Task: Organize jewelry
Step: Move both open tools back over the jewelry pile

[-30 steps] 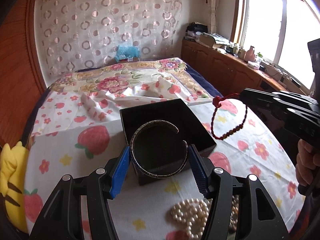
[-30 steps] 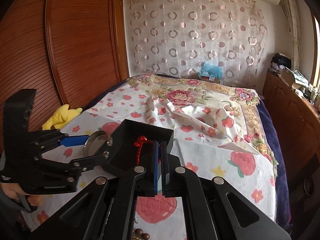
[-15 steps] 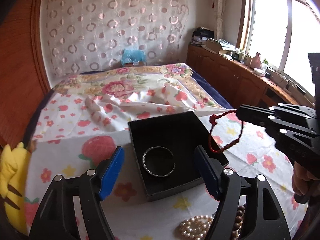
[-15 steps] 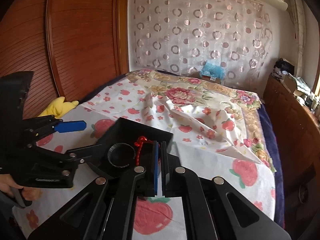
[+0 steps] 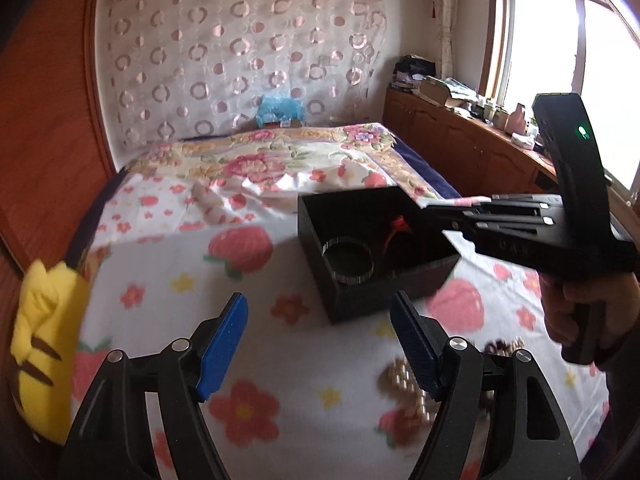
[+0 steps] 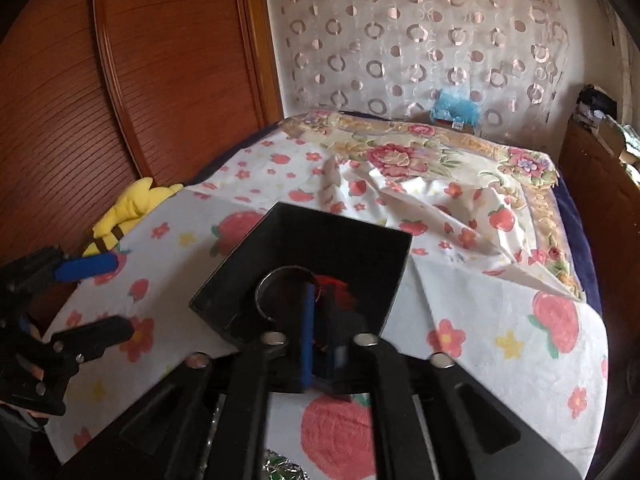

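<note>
A black open box (image 5: 384, 300) stands on the strawberry-print bed sheet; it also shows in the right wrist view (image 6: 224, 300). A silver cuff bangle (image 5: 348, 258) lies inside it and shows in the right wrist view (image 6: 272, 280). My left gripper (image 5: 320, 344) is open and empty, in front of the box. My right gripper (image 6: 318, 320) is shut on a red beaded cord bracelet (image 6: 336, 292), lowered into the box beside the bangle. The bracelet's red knot (image 5: 398, 224) shows under the right gripper (image 5: 430, 212).
A pearl necklace (image 5: 404, 380) and dark beads (image 5: 500, 346) lie on the sheet near the front right. A yellow plush toy (image 5: 44, 344) sits at the left bed edge. Wooden wardrobe doors (image 6: 120, 80) stand left; a cabinet (image 5: 460, 148) runs along the right wall.
My left gripper let the bangle go into the box, opened and drew back to the left. My right gripper moved over the box and lowered the red bracelet into it.
</note>
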`<action>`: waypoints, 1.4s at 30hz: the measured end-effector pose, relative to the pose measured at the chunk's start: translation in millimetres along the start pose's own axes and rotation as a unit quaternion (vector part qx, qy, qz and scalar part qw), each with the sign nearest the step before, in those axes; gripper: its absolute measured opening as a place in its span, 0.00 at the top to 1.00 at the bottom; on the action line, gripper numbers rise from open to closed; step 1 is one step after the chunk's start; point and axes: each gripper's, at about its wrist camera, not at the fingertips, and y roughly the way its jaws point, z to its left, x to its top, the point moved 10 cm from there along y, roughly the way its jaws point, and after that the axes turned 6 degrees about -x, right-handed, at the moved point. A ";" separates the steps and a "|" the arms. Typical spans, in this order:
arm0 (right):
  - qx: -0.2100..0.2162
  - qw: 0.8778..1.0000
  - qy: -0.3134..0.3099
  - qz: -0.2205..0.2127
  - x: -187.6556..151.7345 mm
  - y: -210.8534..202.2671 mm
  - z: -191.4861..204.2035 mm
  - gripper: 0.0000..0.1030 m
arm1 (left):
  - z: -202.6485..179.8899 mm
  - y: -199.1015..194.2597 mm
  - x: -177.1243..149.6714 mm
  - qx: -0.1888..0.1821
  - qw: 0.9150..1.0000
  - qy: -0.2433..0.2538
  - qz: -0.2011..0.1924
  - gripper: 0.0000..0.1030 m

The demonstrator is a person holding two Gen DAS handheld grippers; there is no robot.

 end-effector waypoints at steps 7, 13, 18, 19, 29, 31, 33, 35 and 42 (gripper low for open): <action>-0.023 1.000 -0.007 -0.018 -12.0 -20.8 -4.1 0.61 | -0.1 -8.7 -31.9 -0.015 1.000 -0.022 0.009 0.32; -0.030 0.999 -0.010 -0.021 -44.3 -48.2 -11.1 0.61 | -6.5 -13.1 -50.4 -0.020 0.999 -0.022 0.021 0.32; -0.026 1.000 -0.010 -0.002 -84.4 -60.0 -17.5 0.61 | -14.8 -17.8 -62.0 -0.025 0.999 -0.019 0.027 0.32; -0.026 1.000 -0.008 0.005 -92.6 -60.8 -19.8 0.61 | -15.7 -18.0 -64.0 -0.026 0.999 -0.019 0.028 0.32; -0.036 0.998 0.013 0.051 -141.8 -61.7 -48.6 0.72 | -32.2 -14.8 -77.0 -0.034 0.998 -0.017 0.042 0.32; -0.033 0.997 0.010 0.062 -147.2 -60.5 -50.6 0.72 | -36.0 -14.4 -78.5 -0.036 0.998 -0.014 0.044 0.32; -0.029 0.997 0.007 0.064 -148.5 -60.3 -49.0 0.72 | -39.0 -14.0 -79.6 -0.038 0.998 -0.012 0.045 0.32; -0.023 0.997 0.001 0.068 -151.0 -60.0 -44.6 0.72 | -41.3 -12.9 -80.8 -0.039 0.998 -0.010 0.047 0.32; -0.053 0.995 -0.025 0.078 -155.1 -52.0 -43.6 0.81 | -45.6 -7.7 -82.6 -0.040 0.998 -0.005 0.056 0.32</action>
